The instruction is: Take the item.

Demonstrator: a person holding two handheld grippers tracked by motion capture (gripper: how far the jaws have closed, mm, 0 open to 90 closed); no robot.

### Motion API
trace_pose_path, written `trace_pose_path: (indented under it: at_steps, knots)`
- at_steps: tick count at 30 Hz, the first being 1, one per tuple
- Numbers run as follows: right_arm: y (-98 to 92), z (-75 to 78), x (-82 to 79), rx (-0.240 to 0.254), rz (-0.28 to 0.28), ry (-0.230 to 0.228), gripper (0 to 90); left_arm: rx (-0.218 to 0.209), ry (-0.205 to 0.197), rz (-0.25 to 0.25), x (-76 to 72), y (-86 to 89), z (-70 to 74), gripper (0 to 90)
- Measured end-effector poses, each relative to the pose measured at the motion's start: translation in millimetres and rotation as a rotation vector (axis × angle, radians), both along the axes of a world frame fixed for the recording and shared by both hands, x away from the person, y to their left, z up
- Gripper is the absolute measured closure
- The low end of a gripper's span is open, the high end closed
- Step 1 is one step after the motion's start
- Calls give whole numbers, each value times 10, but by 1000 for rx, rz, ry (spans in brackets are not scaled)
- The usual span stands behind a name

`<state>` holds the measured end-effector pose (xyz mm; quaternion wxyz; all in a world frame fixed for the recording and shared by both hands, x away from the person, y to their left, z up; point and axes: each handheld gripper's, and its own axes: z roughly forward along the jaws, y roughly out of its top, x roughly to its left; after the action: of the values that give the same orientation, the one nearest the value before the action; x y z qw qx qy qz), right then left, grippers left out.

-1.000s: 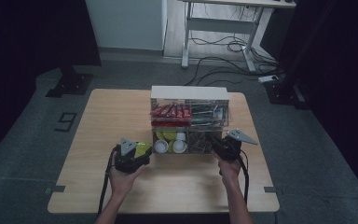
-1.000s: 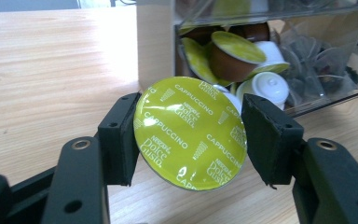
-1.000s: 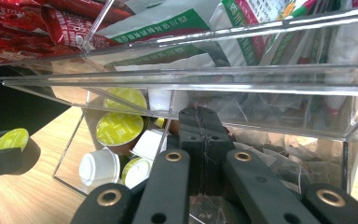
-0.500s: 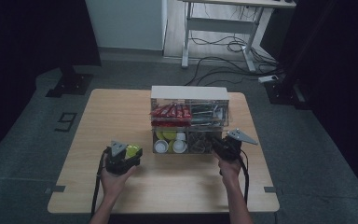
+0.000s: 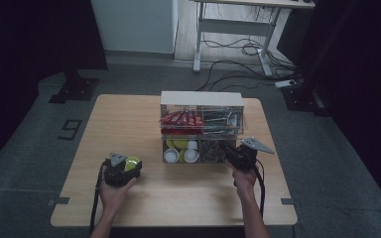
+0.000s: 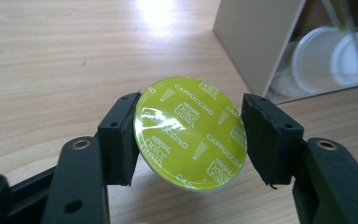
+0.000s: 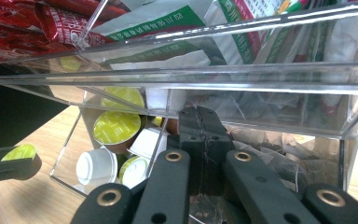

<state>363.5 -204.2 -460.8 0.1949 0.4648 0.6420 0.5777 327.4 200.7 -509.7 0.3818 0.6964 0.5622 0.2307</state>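
Observation:
My left gripper (image 6: pixel 191 135) is shut on a lime-green foil-topped capsule (image 6: pixel 186 130) printed "Cappuccino", with one pad on each side of its rim. In the high view that gripper (image 5: pixel 129 163) hovers low over the table, left of the clear organizer (image 5: pixel 201 106). My right gripper (image 7: pixel 200 126) has its pads pressed together at the clear front of the organizer's lower drawer (image 7: pixel 98 154). Whether they pinch the plastic I cannot tell. Green and white capsules (image 7: pixel 116 126) lie in that drawer. The high view has my right gripper (image 5: pixel 230 151) at the drawer's front right.
The organizer's upper tier holds red sachets (image 5: pixel 178 119) and packets (image 5: pixel 221 119). The wooden table (image 5: pixel 129 124) has bare room to the left and along the front. A desk frame and cables (image 5: pixel 238 47) stand on the floor behind.
My left gripper has carried the green capsule left and toward the table's front edge, away from the organizer, sinking a little. The right gripper has stayed put.

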Motion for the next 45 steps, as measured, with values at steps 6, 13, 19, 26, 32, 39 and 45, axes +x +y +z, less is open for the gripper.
trace_pose_path:
  at_steps: [6,13,19,26,32,39,45]
  knots:
    - [1,-2,0,-1,-1,1,889,15,26,10,17,48,-65,406]
    - [1,-2,-1,-2,-1,1,889,23,55,18,43,70,-127,405]
    - [1,-3,-2,-3,-1,2,889,28,71,15,52,71,-163,404]
    - [-7,-3,1,1,3,2,889,33,85,13,62,76,-210,399]
    - [-6,-4,0,1,2,2,889,26,88,9,61,85,-210,373]
    - [-6,-6,-1,3,2,2,889,-6,27,12,-15,134,-71,308]
    - [-9,-7,1,3,3,3,889,-13,-16,-14,-129,146,47,307]
